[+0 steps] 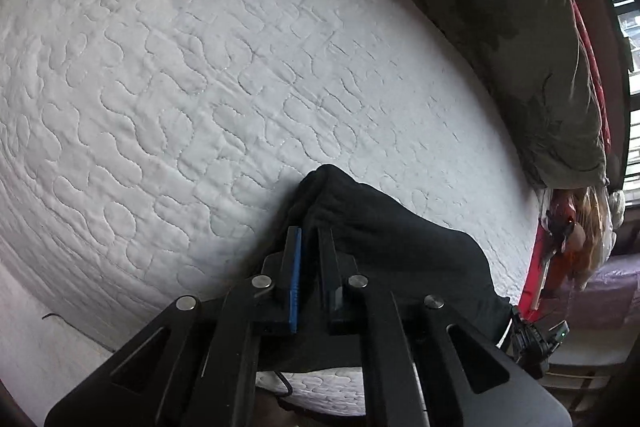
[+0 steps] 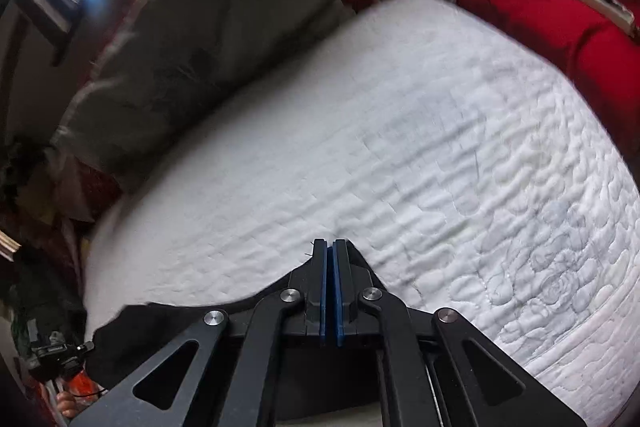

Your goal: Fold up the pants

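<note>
Now your two grippers, left gripper (image 1: 310, 233) and right gripper (image 2: 330, 245), each pinch one black pants (image 1: 400, 243) on the white quilted mattress (image 1: 200, 87).

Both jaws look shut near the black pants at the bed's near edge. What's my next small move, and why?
Probably lift both grippers a little and draw the pants out across the mattress. The left gripper is shut on a bunched ridge of cloth, and the right gripper is shut at the pants' edge, though its pinch is hard to confirm. The cloth lies crumpled by the near edge, not yet flat enough to fold.
</note>
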`<state>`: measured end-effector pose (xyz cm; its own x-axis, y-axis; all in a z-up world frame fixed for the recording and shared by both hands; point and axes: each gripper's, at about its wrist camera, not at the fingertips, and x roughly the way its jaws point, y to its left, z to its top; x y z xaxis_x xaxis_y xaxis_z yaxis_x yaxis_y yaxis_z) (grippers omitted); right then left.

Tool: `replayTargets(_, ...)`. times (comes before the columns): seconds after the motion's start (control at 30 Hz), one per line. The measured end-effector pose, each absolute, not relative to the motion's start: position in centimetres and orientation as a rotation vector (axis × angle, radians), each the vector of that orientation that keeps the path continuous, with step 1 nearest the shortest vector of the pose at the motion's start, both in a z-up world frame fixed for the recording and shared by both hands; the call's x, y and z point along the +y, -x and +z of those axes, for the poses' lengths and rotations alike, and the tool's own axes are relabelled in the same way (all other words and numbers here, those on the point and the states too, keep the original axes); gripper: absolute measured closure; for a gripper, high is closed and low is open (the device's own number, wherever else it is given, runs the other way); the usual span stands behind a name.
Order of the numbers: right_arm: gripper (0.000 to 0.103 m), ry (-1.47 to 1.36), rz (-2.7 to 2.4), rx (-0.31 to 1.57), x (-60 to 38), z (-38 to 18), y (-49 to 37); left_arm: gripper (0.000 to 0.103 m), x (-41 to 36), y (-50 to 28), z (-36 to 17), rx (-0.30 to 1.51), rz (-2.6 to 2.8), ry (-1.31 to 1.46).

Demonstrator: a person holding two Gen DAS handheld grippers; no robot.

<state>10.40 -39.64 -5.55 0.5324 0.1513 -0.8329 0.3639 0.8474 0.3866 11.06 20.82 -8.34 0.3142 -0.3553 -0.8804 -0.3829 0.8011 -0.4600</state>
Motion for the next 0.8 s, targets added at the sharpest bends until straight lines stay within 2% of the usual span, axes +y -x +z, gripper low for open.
replayTargets(0.13, 0.093, -0.691, -0.142, 1.023, -41.1, -7.2, -9.8, 0.097, 21.2, -10.7, -8.2, 1.286, 0.018, 0.692)
replayTargets(0.2, 0.079, -0.735, -0.141, 1.029, -41.7, -7.7, -9.5, 0.097, 21.1, -10.8, -8.2, 1.292, 0.023, 0.691)
replayTargets(0.33, 0.071, -0.728, -0.126, 1.025, -41.1, -8.1, -8.9, 0.097, 20.6, -11.3, -8.3, 1.290, 0.035, 0.693)
replayTargets(0.37, 0.072, -0.708, -0.133, 1.027, -40.9, -8.1, -9.0, 0.097, 20.3, -11.7, -8.1, 1.288, 0.037, 0.697)
replayTargets(0.43, 0.099, -0.589, -0.162, 1.051, -40.0, -7.8, -9.6, 0.097, 20.4, -11.3, -8.0, 1.274, 0.041, 0.705)
replayTargets(0.6, 0.100, -0.626, -0.153, 0.922, -39.7, -5.3, -10.4, 0.097, 20.1, -11.1, -8.7, 1.272, 0.078, 0.683)
replayTargets(0.7, 0.100, -0.563, -0.223, 1.015, -39.8, -7.1, -11.4, 0.097, 20.0, -10.9, -8.4, 1.270, 0.069, 0.686)
replayTargets(0.8, 0.095, -0.597, -0.266, 1.053, -40.5, -8.3, -10.8, 0.095, 20.6, -10.5, -7.9, 1.262, 0.046, 0.704)
